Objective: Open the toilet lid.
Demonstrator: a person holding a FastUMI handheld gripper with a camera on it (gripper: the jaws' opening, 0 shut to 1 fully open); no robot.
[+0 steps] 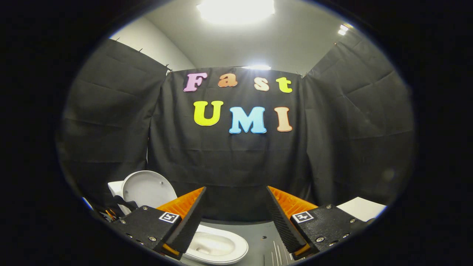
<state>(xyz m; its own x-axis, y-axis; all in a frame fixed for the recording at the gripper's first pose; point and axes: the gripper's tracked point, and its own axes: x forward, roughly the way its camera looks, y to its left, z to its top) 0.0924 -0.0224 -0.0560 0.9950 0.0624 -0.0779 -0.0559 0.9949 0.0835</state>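
Observation:
A small white toilet stands low down, partly behind my left finger (186,218). Its lid (147,188) is raised upright, leaning back toward the tank, with its inner face turned to me. The open seat and bowl (218,245) show below, just right of the left finger. My gripper (236,194) is open, its fingers wide apart with nothing between them, held above and in front of the toilet.
Black cloth walls (236,162) close the booth on three sides. The toilet rests on a grey surface (264,236). A white flat object (360,208) lies beyond the right finger. Bright ceiling lights (236,9) shine overhead.

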